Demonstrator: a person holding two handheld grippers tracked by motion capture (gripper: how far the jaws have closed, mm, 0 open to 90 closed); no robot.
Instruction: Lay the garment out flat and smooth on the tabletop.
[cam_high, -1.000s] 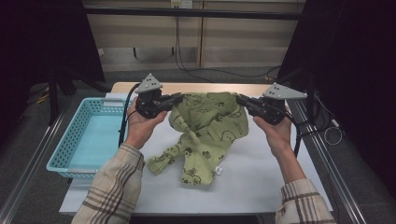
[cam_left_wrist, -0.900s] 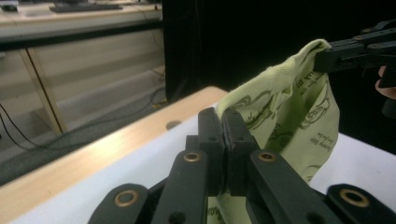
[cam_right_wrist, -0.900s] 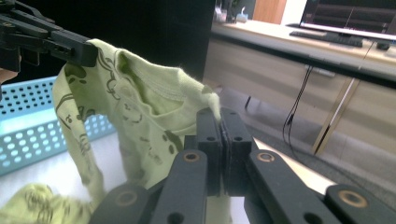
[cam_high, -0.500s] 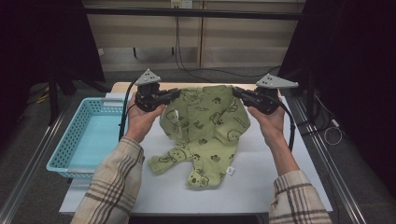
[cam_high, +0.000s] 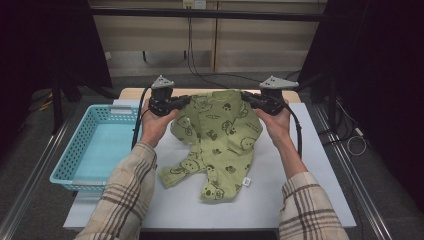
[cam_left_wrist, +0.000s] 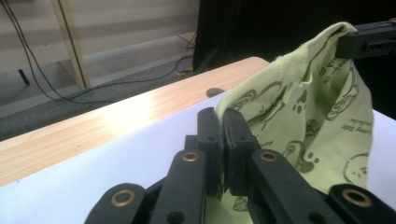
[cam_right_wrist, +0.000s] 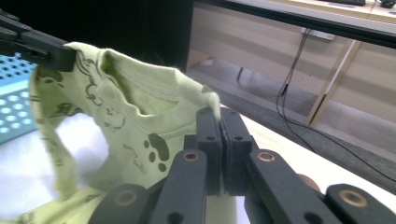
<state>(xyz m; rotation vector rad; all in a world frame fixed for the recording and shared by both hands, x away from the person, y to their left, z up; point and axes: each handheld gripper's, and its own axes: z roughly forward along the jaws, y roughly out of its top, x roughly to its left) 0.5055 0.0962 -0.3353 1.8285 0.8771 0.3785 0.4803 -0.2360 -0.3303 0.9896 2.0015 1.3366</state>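
A light green baby garment (cam_high: 220, 135) printed with dark bear faces and paws hangs stretched between both grippers above the white table (cam_high: 310, 165). My left gripper (cam_high: 184, 102) is shut on its left shoulder (cam_left_wrist: 224, 109). My right gripper (cam_high: 246, 97) is shut on the right shoulder (cam_right_wrist: 212, 102). The lower part of the garment trails onto the table, with a small white tag (cam_high: 246, 182) near its hem. In the left gripper view the other gripper (cam_left_wrist: 369, 39) pinches the far corner; in the right gripper view the other gripper (cam_right_wrist: 35, 44) does the same.
A light blue plastic basket (cam_high: 95, 145) stands at the table's left edge. A wooden strip (cam_high: 132, 93) runs along the far edge of the table. Cables lie on the floor beyond (cam_high: 200, 75). A metal rail (cam_high: 360, 180) flanks the right side.
Both grippers rose and moved farther from the person, lifting the garment so it hangs open between them. Its lower part slid along the table.
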